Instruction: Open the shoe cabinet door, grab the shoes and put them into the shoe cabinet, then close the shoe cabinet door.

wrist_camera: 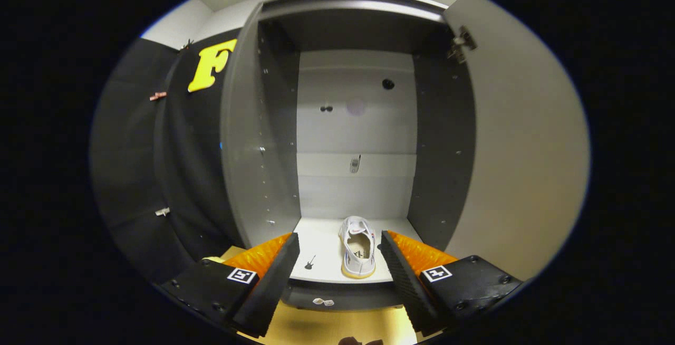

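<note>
Gripper view
Background: a black cloth wall [137, 165] stands to the left of the cabinet, with small clips pinned on it; a pale wall and ceiling run above.
Floor: a yellowish floor [337, 324] lies beneath the fingers, near the cabinet's foot.
Shoe cabinet [356, 123]: it stands straight ahead and open, with dark inner side panels, a pale back panel with a few holes, and a white bottom shelf [321, 252].
Door [522, 150]: swung open to the right, its pale inner face turned this way, a metal hinge [461, 43] at its upper inner corner.
Left side panel [248, 139]: grey, with rows of small peg holes.
Shoe [358, 247]: one white shoe with a tan sole edge lies on the bottom shelf, its opening facing up, lengthwise from near to far, a little right of the shelf's middle.
Gripper [340, 274]: its jaws are released and spread wide, grasping nothing; the black ribbed fingers [274, 276] with orange backs sit on the near side of the shelf edge.
Shoe and fingers: the shoe lies just ahead, between the two fingers' lines, closer to the right finger and apart from both.
Small mark: a tiny dark figure [310, 263] sits on the shelf, left of the shoe.
</note>
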Action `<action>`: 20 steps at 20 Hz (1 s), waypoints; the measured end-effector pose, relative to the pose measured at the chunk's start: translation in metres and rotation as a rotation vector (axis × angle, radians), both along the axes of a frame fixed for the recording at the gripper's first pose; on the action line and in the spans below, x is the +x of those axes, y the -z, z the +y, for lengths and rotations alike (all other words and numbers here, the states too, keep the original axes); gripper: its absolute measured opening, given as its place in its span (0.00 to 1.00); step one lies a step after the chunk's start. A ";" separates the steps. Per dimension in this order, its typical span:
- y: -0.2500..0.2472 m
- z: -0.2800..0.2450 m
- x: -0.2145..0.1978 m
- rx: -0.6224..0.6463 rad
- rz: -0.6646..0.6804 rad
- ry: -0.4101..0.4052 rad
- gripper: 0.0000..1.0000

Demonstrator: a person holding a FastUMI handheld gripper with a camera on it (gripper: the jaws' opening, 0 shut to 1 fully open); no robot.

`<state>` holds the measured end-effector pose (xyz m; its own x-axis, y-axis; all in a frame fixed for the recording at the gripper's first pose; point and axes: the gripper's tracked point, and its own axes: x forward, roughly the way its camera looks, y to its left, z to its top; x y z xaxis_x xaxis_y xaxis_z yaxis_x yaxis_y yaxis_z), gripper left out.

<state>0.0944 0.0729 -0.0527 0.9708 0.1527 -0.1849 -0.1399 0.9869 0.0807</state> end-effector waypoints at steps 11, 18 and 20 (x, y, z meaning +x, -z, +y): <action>-0.055 -0.065 -0.169 0.008 -0.103 0.004 0.97; -0.067 -0.158 -0.237 0.095 -0.102 0.102 0.98; -0.063 -0.189 -0.250 0.080 -0.112 0.146 0.99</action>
<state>-0.1560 -0.1158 0.0105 0.9976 0.0186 -0.0671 -0.0082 0.9884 0.1518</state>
